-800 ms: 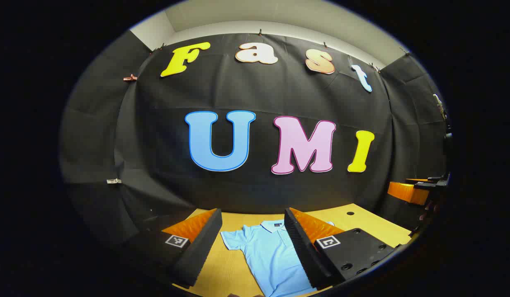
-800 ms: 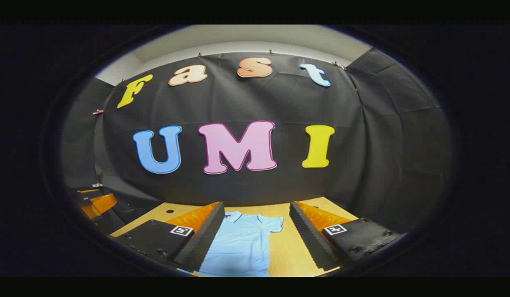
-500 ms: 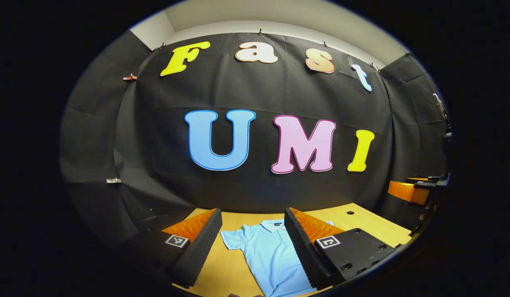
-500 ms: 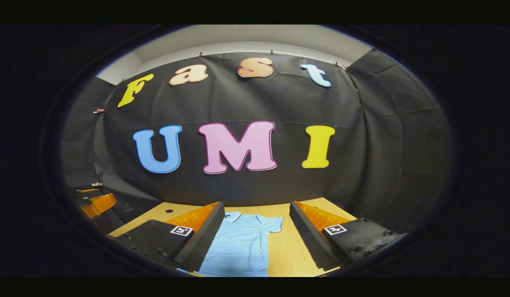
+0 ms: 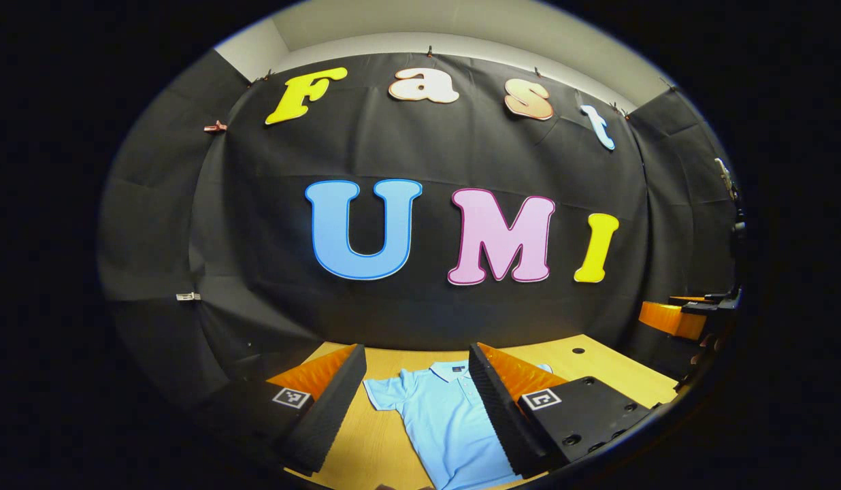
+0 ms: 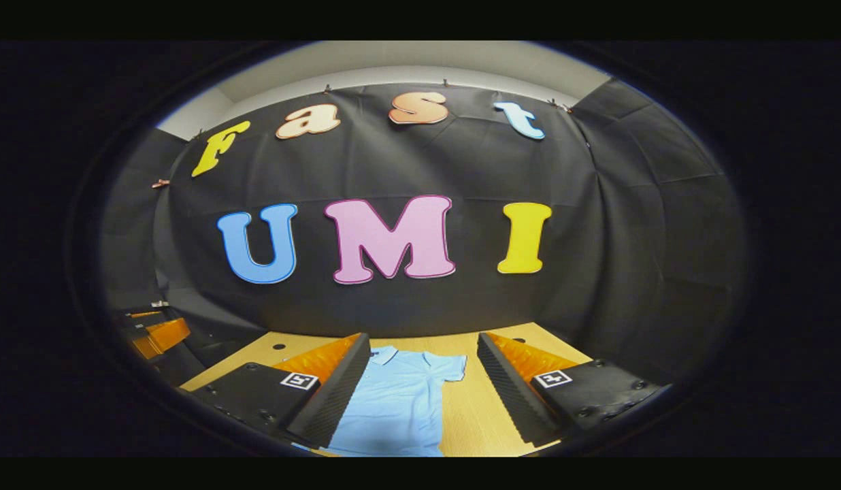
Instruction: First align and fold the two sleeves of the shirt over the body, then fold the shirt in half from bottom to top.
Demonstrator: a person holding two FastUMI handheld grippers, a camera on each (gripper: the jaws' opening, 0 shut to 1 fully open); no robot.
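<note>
— Low in the frame of the left gripper view, what's the left gripper (image 5: 415,381) doing?
— Fingers spread wide, holding nothing, above the light blue short-sleeved polo shirt (image 5: 442,422) lying flat on the tan wooden table (image 5: 601,371).
— And the right gripper (image 6: 424,371)?
— Same: agape, empty. Its finger hides the shirt's one sleeve; the hem is cut off at bottom.

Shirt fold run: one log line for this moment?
stage: pre-grasp | shirt: flat on table, sleeves unfolded | left gripper: open, above shirt | right gripper: open, above shirt
</note>
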